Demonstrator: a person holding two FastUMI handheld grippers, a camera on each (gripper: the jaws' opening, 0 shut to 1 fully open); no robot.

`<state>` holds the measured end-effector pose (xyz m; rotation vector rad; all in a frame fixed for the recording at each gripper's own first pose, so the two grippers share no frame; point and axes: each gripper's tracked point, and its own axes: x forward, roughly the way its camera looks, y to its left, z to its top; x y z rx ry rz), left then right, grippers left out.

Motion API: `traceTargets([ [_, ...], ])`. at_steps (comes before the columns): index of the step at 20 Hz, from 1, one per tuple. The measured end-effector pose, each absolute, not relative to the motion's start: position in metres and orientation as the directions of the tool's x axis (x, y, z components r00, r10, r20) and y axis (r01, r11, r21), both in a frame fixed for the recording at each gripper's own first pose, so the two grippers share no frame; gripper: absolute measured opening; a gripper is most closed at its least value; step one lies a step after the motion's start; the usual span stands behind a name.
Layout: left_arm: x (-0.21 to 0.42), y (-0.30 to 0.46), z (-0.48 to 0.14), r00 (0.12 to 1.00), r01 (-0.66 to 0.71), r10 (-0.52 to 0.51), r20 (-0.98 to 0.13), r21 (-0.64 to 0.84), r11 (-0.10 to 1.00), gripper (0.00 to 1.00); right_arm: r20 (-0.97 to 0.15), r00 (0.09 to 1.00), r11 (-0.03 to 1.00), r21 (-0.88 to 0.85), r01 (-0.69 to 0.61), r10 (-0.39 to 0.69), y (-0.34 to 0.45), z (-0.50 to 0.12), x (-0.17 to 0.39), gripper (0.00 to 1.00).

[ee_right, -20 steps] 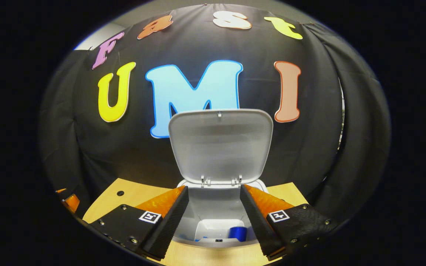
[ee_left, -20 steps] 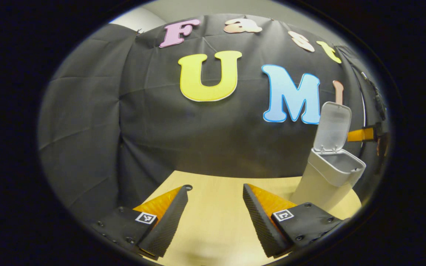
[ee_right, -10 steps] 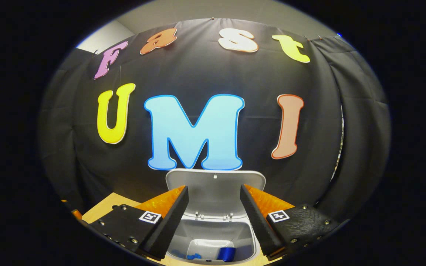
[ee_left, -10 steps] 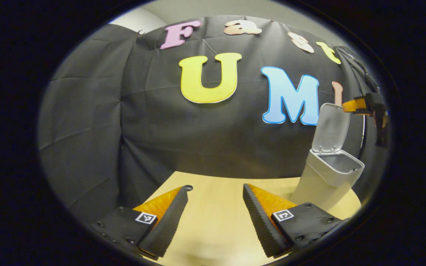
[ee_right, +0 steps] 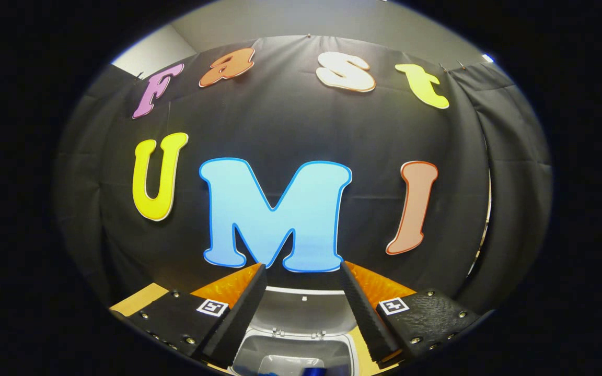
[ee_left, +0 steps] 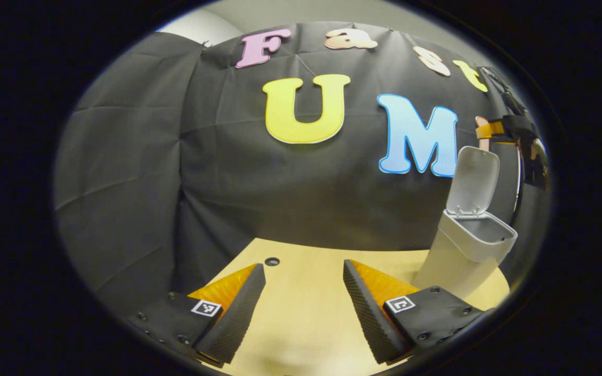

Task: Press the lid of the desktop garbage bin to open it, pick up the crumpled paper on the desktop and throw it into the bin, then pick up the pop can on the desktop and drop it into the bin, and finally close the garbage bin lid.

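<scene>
Grey plastic, upright and tall, stood on the pale wooden table point(ee_left: 306, 313): the garbage bin point(ee_left: 458, 261), long axis vertical, mouth pointing up, off to the far right of the left gripper point(ee_left: 303, 308) and well beyond its jaws. Lid point(ee_left: 472, 180) swung up on its rear hinge, standing nearly vertical, inner face turned toward the mouth. Left jaws spread wide over bare table, holding nothing. Right gripper point(ee_right: 301, 313) poised high, above and just in front of the lid's top edge, jaws likewise spread and empty; seen from the left gripper view as a small shape point(ee_left: 505, 130) just beyond the lid's upper rim. Between the right jaws, the lid point(ee_right: 301, 313) below and ahead, and under it the open mouth of the bin with a pale lump and a glimpse of blue inside — judged to be the paper and the can, though too cropped to be sure. Judged to be at the closing step. Risks from here: pushing the lid from too high could slip off its thin top edge; pushing forward instead of down could tip or slide the light, tall bin; spread jaws could straddle the edge and catch it; too soft a press might leave the latch unclicked.
</scene>
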<state>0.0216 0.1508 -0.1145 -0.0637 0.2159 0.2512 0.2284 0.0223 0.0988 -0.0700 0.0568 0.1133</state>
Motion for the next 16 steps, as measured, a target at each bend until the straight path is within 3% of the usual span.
traceTargets([
  [1, 0.020, 0.152, -0.115, 0.944, -0.259, 0.245, -0.222, -0.036, 0.965, 0.98, -0.065, 0.992, 0.991, -0.071, -0.114, 0.110, 0.023, 0.098, 0.234, 0.90],
  [9, 0.003, 0.172, -0.122, 0.926, -0.312, 0.296, -0.235, -0.035, 0.949, 0.98, -0.125, 0.987, 0.992, -0.073, -0.108, 0.098, 0.023, 0.073, 0.259, 0.87],
  [16, 0.005, 0.164, -0.127, 0.928, -0.297, 0.287, -0.236, -0.009, 0.955, 1.00, -0.136, 0.985, 0.990, -0.070, -0.119, 0.108, 0.024, 0.066, 0.238, 0.90],
])
